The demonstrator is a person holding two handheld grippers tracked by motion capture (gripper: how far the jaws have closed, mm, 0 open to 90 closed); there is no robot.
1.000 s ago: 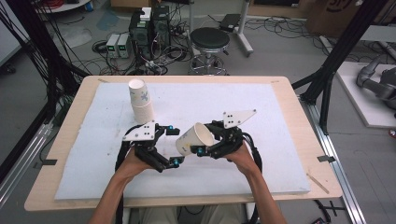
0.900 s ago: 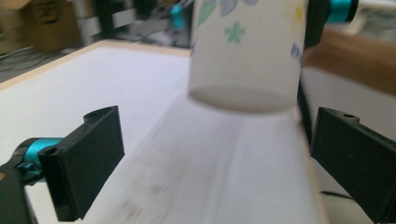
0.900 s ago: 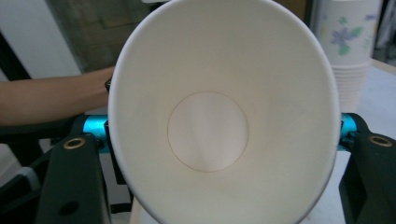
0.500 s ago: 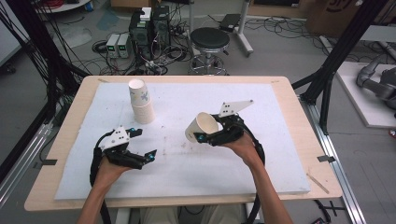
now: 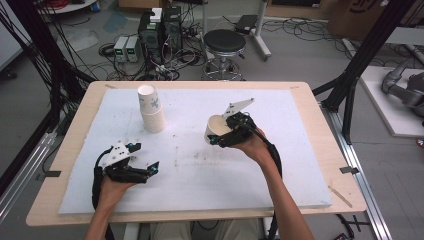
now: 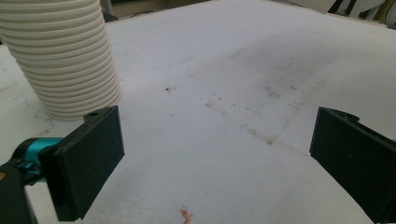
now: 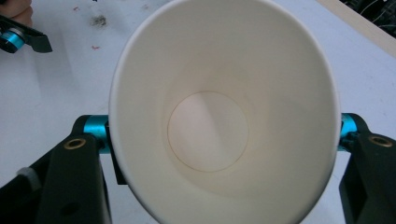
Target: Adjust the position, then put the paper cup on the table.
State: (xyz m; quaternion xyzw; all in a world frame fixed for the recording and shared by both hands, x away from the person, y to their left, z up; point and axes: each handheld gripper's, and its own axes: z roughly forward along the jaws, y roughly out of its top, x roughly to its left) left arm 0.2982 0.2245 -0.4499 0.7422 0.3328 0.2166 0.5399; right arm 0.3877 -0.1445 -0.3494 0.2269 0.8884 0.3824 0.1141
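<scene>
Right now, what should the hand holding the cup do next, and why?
Probably lower the paper cup and stand it on the white mat. The right gripper holds it tilted above the mat, empty inside, away from the cup stack. The left gripper hangs open, apart from both.

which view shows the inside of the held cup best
The right gripper view: the paper cup faces the camera, its bare bottom plain, clamped in the right gripper. The high view shows it small and tilted. The left gripper view shows the stack instead.
</scene>
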